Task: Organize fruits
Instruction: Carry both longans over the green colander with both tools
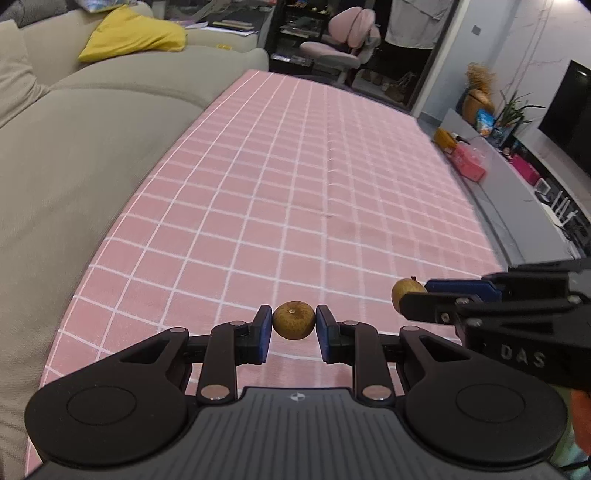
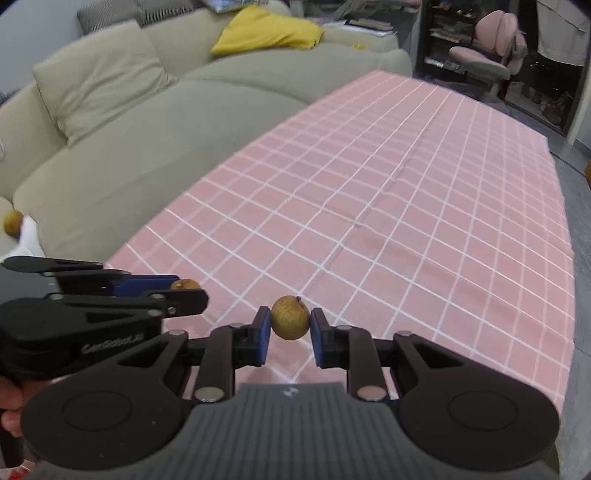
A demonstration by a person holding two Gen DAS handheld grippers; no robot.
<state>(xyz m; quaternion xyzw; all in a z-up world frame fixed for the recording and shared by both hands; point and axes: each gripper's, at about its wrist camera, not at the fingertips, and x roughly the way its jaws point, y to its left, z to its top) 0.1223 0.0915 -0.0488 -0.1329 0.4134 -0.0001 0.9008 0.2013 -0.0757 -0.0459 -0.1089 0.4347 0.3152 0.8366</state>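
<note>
My left gripper is shut on a small round yellow-brown fruit, held above the pink checked tablecloth. My right gripper is shut on a second yellow-brown fruit with a short stem, also above the cloth. The two grippers are side by side. The right gripper with its fruit shows at the right of the left wrist view. The left gripper with its fruit shows at the left of the right wrist view. A third fruit lies at the far left by the sofa.
A beige sofa with a yellow cushion runs along the table's left side. A pink chair stands beyond the far end. A grey low cabinet with boxes and plants runs along the right.
</note>
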